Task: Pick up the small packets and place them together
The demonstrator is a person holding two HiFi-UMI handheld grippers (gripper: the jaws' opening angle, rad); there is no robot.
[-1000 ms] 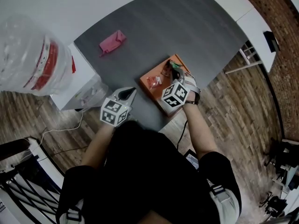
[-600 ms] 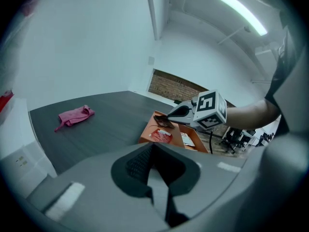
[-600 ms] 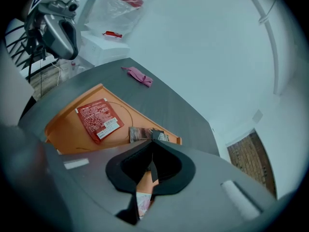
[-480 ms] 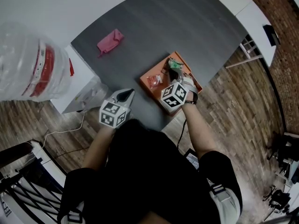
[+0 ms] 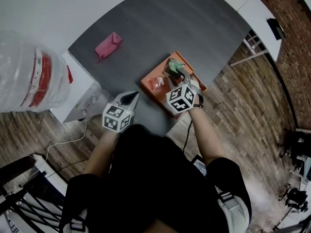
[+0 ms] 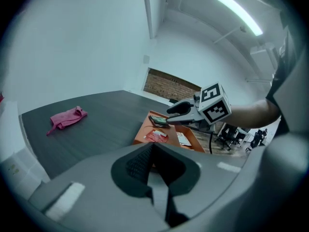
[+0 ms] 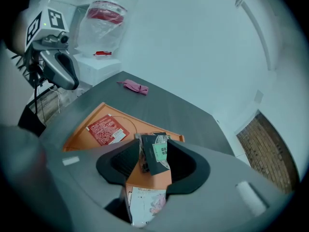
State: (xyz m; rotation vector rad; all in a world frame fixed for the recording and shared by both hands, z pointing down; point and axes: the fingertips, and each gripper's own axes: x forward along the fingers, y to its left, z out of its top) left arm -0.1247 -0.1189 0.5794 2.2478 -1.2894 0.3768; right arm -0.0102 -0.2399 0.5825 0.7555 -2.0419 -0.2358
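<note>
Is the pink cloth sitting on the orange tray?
No, the pink cloth lies on the bare grey table, well apart from the orange tray.

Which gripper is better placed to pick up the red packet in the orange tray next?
Right. The right gripper hangs over the tray. Its jaws have just been opening with the dark packet between them, and the red packet lies just ahead. The left gripper sits shut beside the tray.

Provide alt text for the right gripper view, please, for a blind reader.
The fingers of the right gripper have just been opening and stand apart around a dark packet over an orange tray. A red packet and a white packet lie in the tray; a pink cloth lies on the table.
</note>
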